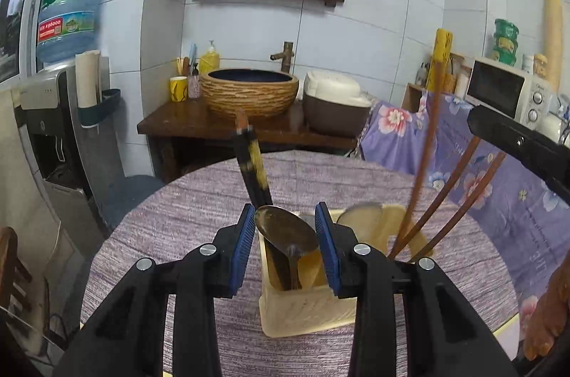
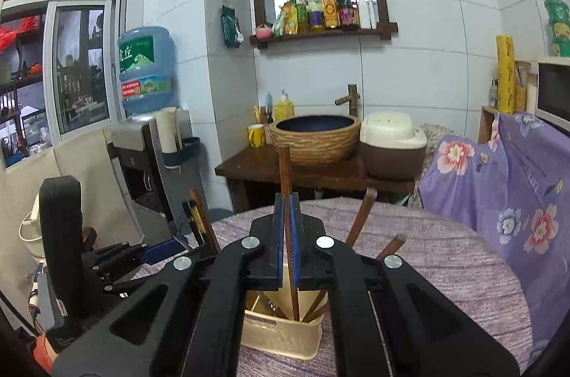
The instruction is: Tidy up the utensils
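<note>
— So, where does it stand with the utensils?

— Nearly all of them sit upright in the beige holder (image 1: 306,309) on the round purple-clothed table (image 1: 178,220). The right gripper (image 2: 287,241) has its blue pads pinched narrow on one brown chopstick (image 2: 285,170), whose lower end is already down inside the holder's right side. The left gripper (image 1: 286,245) is spread wide, one pad on each side of the metal spoon (image 1: 286,231) — whether a pad touches the bowl, I cannot tell.

— How should the chopstick be finished?

— My judgement: keep it close to vertical, let the tip reach the bottom, then part the pads only a little so it leans over gently beside the other chopsticks (image 1: 449,195) and does not spring out.

— And what's in the way?

— The two grippers work over the same small holder, so they crowd each other — the right one's black body juts in at the edge of the left view. A dark-handled utensil (image 1: 254,170) leans out of the left compartment, near the spoon; a careless pull could tip either. The holder looks light and might slide on the cloth.

— Anything else about?

— Behind, well apart: a wooden washbasin (image 2: 315,136), a rice cooker (image 2: 390,142) and a water dispenser (image 2: 146,71).
</note>
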The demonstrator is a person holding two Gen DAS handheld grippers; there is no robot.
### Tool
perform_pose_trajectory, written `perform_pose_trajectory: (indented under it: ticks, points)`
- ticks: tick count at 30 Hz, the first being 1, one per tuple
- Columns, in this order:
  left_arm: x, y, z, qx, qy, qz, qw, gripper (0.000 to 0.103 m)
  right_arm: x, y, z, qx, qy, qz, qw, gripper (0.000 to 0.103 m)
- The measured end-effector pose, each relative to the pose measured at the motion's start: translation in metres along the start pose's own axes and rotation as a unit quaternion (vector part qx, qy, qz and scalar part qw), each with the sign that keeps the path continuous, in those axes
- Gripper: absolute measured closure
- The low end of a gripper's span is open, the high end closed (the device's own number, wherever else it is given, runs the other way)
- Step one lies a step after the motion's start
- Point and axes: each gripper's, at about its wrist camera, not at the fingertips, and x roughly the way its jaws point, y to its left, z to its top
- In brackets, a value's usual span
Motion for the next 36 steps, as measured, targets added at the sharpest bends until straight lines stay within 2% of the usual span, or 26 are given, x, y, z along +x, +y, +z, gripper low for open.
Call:
perform_pose_trajectory:
  ticks: [4, 13, 19, 24, 25, 26, 27, 28, 31, 32, 34, 36]
  points:
    - [0.005, 0.002, -0.008, -0.007, 0.009, -0.010, 0.9999, 0.068, 0.006, -0.005, -0.013, 0.009, 0.014, 0.001, 1.000, 0.099]
    - [-0.002, -0.001, -0.013, 0.006, 0.008, -0.011, 0.9999, 0.067, -0.013, -0.008, -0.027, 0.011, 0.005, 0.006, 1.000, 0.099]
    - [-0.017, 0.000, -0.018, 0.006, -0.003, -0.014, 0.9999, 0.059, -0.034, -0.017, -0.036, 0.023, 0.006, 0.010, 1.000, 0.099]
    - [-0.040, 0.014, -0.028, -0.021, -0.013, -0.021, 0.9995, 0.045, -0.052, -0.025, -0.051, 0.028, 0.019, 0.008, 0.999, 0.098]
    - [-0.046, 0.016, -0.033, -0.023, -0.014, -0.021, 0.9994, 0.042, -0.055, -0.027, -0.056, 0.029, 0.023, 0.007, 0.999, 0.094]
    - [-0.049, 0.018, -0.037, -0.025, -0.014, -0.020, 0.9994, 0.035, -0.058, -0.028, -0.062, 0.031, 0.028, 0.007, 0.999, 0.089]
    - [-0.054, 0.019, -0.043, -0.026, -0.012, -0.018, 0.9994, 0.029, -0.062, -0.029, -0.068, 0.033, 0.032, 0.007, 0.999, 0.069]
    - [-0.060, 0.021, -0.050, -0.028, -0.012, -0.019, 0.9994, 0.027, -0.067, -0.031, -0.077, 0.037, 0.036, 0.006, 0.999, 0.046]
    - [-0.076, 0.022, -0.071, -0.029, -0.020, -0.016, 0.9993, 0.019, -0.087, -0.030, -0.102, 0.038, 0.033, -0.007, 0.999, 0.035]
    - [-0.085, 0.022, -0.082, -0.030, -0.027, -0.013, 0.9991, 0.012, -0.094, -0.028, -0.112, 0.036, 0.033, -0.012, 0.999, 0.032]
    - [-0.100, 0.022, -0.100, -0.034, -0.039, -0.012, 0.9986, 0.007, -0.109, -0.023, -0.134, 0.030, 0.030, -0.028, 0.999, 0.015]
    - [-0.118, 0.021, -0.118, -0.036, -0.059, -0.015, 0.9975, 0.006, -0.127, -0.015, -0.156, 0.016, 0.026, -0.036, 0.999, 0.014]
